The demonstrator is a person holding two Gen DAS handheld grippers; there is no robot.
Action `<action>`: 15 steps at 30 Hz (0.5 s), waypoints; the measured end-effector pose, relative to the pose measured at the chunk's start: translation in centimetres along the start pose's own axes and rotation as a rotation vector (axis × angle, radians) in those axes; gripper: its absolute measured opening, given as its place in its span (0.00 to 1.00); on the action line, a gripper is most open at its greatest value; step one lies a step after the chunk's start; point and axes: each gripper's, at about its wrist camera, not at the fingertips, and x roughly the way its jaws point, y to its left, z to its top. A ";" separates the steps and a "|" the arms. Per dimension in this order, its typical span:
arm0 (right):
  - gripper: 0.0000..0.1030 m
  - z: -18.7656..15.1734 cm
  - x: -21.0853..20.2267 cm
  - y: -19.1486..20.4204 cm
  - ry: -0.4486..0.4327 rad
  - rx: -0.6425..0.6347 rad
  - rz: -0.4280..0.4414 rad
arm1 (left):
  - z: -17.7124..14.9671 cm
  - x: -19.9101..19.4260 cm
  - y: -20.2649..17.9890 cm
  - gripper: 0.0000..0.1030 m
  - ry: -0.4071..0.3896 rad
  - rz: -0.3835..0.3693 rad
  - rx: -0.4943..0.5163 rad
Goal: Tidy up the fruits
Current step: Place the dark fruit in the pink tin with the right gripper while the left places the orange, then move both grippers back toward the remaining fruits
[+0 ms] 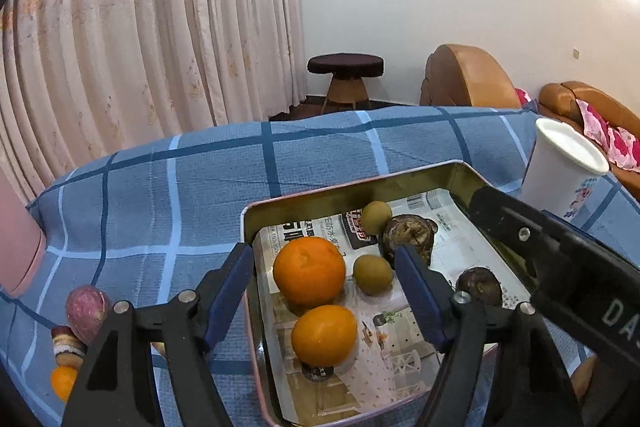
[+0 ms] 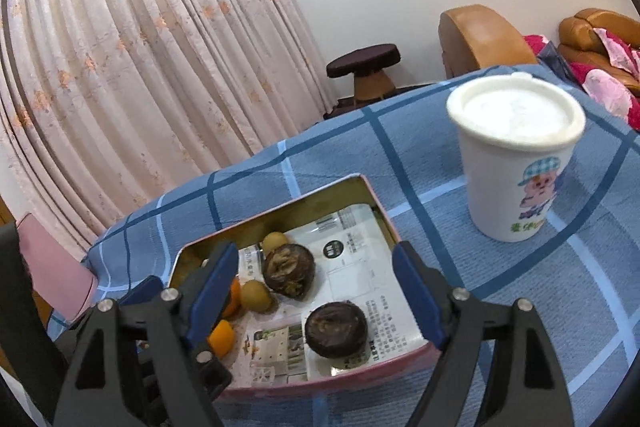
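A pink-rimmed metal tin lined with newspaper holds two oranges, two small green-brown fruits and two dark brown fruits. My left gripper is open and empty, hovering over the oranges. My right gripper is open and empty above the tin, with a dark brown fruit between its fingers. The right gripper's arm crosses the left wrist view at right.
A white lidded paper cup stands right of the tin on the blue checked cloth. A purple fruit, a small orange and a layered item lie left of the tin. A pink object sits at far left.
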 end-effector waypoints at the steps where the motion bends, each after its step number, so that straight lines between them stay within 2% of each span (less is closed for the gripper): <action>1: 0.80 0.0 0.0 -0.1 -0.004 -0.001 -0.001 | 0.0 -0.2 0.1 0.73 -0.009 0.003 -0.002; 5: 0.74 -0.2 -0.1 0.4 -0.012 -0.035 -0.019 | -0.2 -1.0 0.8 0.73 -0.035 0.021 0.006; 9: 0.64 -0.8 -0.4 2.0 -0.031 -0.125 -0.034 | -0.6 -1.6 1.6 0.73 -0.037 0.038 0.021; 14: 0.62 -1.7 -0.7 4.1 -0.037 -0.203 -0.009 | -1.4 -2.0 3.4 0.73 -0.024 0.063 0.016; 15: 0.57 -1.9 -0.7 4.4 -0.033 -0.208 0.000 | -1.6 -2.1 3.8 0.73 -0.022 0.070 0.013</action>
